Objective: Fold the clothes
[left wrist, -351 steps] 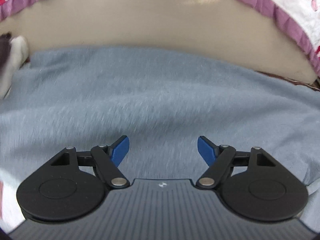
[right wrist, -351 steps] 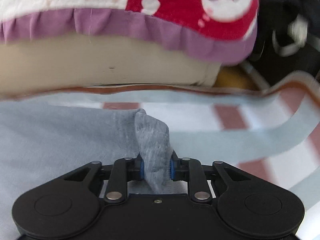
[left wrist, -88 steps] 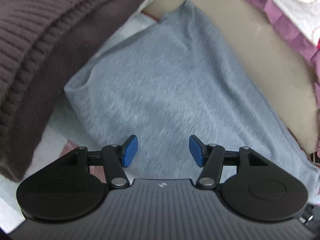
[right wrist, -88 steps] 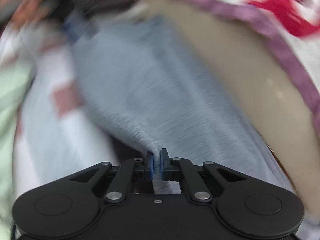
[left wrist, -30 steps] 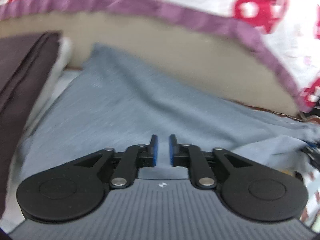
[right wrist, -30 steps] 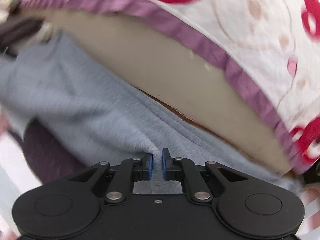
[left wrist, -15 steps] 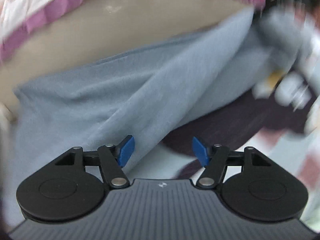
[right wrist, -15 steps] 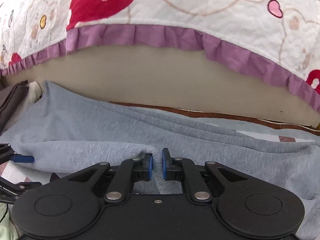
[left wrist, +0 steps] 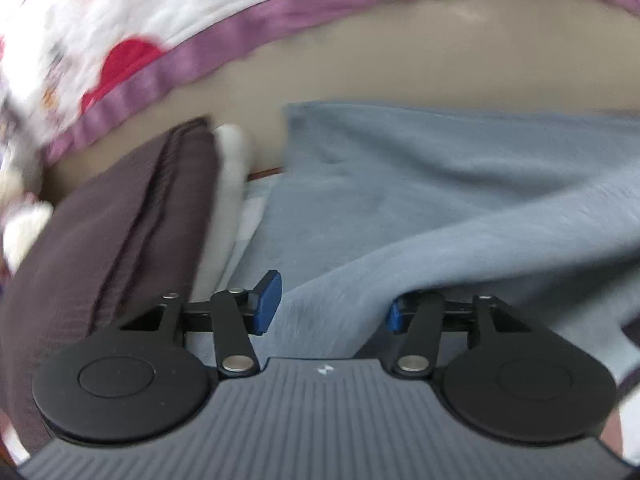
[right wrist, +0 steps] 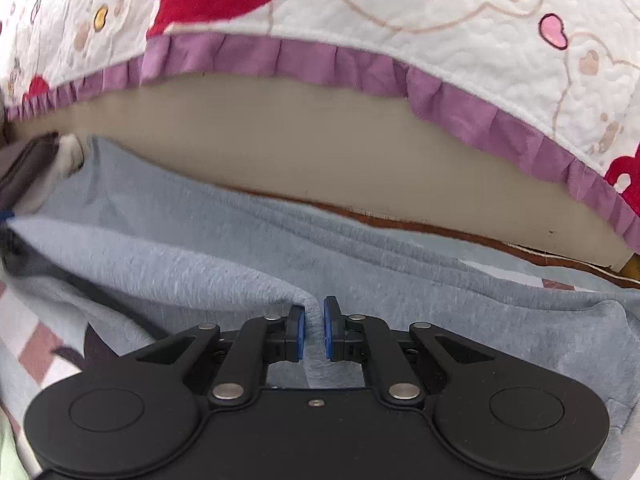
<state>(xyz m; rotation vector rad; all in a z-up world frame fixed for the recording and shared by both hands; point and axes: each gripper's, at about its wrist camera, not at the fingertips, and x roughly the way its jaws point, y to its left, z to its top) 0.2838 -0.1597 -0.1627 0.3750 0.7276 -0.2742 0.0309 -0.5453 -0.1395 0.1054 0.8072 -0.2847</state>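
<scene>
- Right tool [right wrist: 312,334]: jaws clamped on a raised ridge of the grey garment [right wrist: 248,264], apparently to carry that edge over for a fold.
- Left tool [left wrist: 328,306]: jaws apart and just closing, cloth between them, pads not pressing.
- Garment lies on the striped bedding [right wrist: 36,354], its far edge against the beige panel [right wrist: 304,152].
- Folded brown clothes [left wrist: 120,232] crowd its left; right side open.

**Checked bed sheet under the laundry**

The bed's sheet [right wrist: 36,350], pale with red-brown squares, shows at 8 o'clock in the right wrist view. On it lies the grey garment [right wrist: 440,292], spread wide across the middle. At 9 o'clock beside it sits a folded brown knit [left wrist: 120,232], with a tan board [right wrist: 320,152] standing behind at 12 o'clock
</scene>
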